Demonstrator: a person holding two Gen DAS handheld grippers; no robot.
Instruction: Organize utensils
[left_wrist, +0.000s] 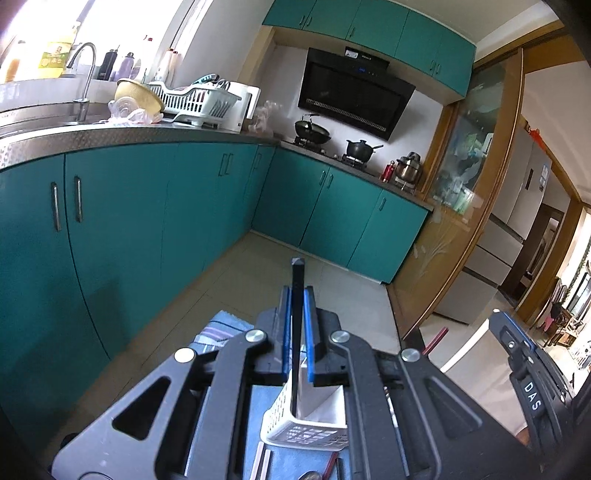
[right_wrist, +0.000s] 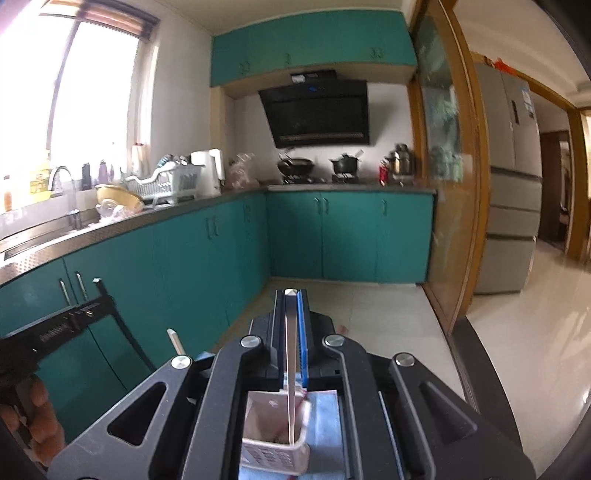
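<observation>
My left gripper (left_wrist: 297, 291) is shut on a black chopstick (left_wrist: 296, 332), held upright with its lower end inside a white slotted utensil basket (left_wrist: 306, 430). My right gripper (right_wrist: 291, 295) is shut on a silver flat-handled utensil (right_wrist: 291, 365), whose lower end stands inside a white slotted basket (right_wrist: 275, 452). Both baskets sit on a blue cloth (right_wrist: 325, 424). Loose pale and red chopsticks (left_wrist: 264, 461) lie in front of the left basket. The left gripper and the hand holding it show at the left of the right wrist view (right_wrist: 55, 328).
Teal kitchen cabinets (left_wrist: 122, 229) run along the left and back, with a sink, faucet (left_wrist: 83, 74) and dish rack (left_wrist: 195, 101) on the counter. A stove with pots (left_wrist: 312, 131) is at the back. A glass door (left_wrist: 461, 192) and a fridge (right_wrist: 513, 184) stand to the right.
</observation>
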